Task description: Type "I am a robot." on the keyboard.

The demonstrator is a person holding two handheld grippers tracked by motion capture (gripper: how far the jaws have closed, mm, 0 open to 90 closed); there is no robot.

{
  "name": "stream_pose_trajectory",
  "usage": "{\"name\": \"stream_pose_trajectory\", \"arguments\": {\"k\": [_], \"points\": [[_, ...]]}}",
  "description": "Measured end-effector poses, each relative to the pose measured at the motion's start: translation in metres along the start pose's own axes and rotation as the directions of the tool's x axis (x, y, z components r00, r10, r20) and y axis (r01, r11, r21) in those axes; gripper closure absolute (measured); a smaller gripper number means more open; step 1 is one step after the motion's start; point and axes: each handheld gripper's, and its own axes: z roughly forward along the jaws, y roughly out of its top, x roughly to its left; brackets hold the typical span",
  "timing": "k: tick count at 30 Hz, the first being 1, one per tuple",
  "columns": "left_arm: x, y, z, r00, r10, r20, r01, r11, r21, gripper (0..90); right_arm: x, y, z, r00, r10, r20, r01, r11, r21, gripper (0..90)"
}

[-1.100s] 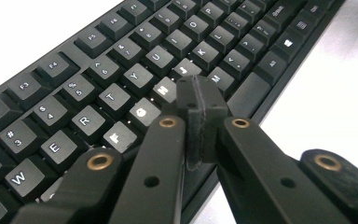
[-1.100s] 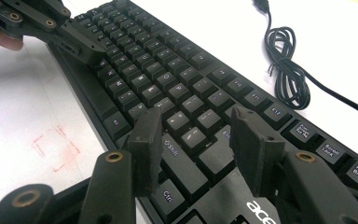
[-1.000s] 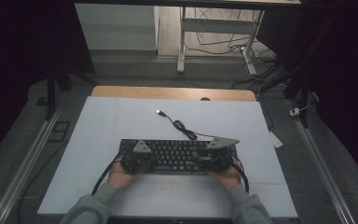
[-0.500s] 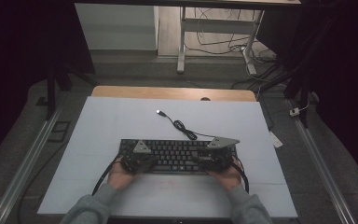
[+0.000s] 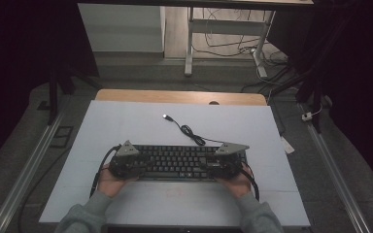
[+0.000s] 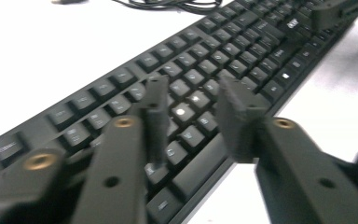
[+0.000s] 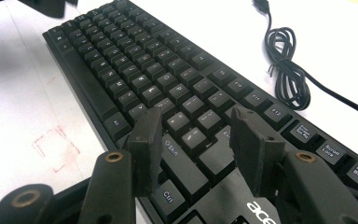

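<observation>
Grey sleeves [image 5: 85, 216]; 2 black grippers, left gripper [image 6: 191, 105], right gripper [image 7: 198, 133]; brass screws, grey 3-cornered plates.

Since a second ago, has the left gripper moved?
Yes. The left gripper has shifted left, toward the left end of the keyboard, which stayed put. Its jaws have just been opening, with nothing gripped between them.
</observation>
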Motion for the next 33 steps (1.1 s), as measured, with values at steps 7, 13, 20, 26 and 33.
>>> {"name": "stream_pose_trajectory", "arguments": {"k": [7,13,20,26,33], "points": [[0.011,-0.009,-0.012,0.9992,-0.040,-0.004,0.040,0.9992,0.001,43.2,-0.001,0.000,0.000,0.9999,0.002,-0.010,-0.002,1.000,-0.004,54.3],[0.018,-0.012,-0.017,0.9983,-0.059,-0.005,0.059,0.9983,0.002,37.9,0.000,0.000,0.001,1.0000,0.000,-0.008,0.000,1.000,-0.005,54.3],[0.022,-0.014,-0.017,0.9976,-0.069,-0.013,0.069,0.9974,0.021,32.8,0.002,0.005,0.004,0.9998,-0.006,-0.017,0.006,1.000,-0.015,54.1],[0.023,-0.014,-0.017,0.9976,-0.068,-0.013,0.068,0.9973,0.027,31.6,0.002,0.010,0.002,0.9998,-0.011,-0.018,0.010,1.000,-0.026,54.1],[0.024,-0.015,-0.015,0.9973,-0.071,-0.017,0.072,0.9967,0.037,30.3,0.004,0.022,0.009,0.9988,-0.019,-0.044,0.018,0.999,-0.029,53.2]]}}
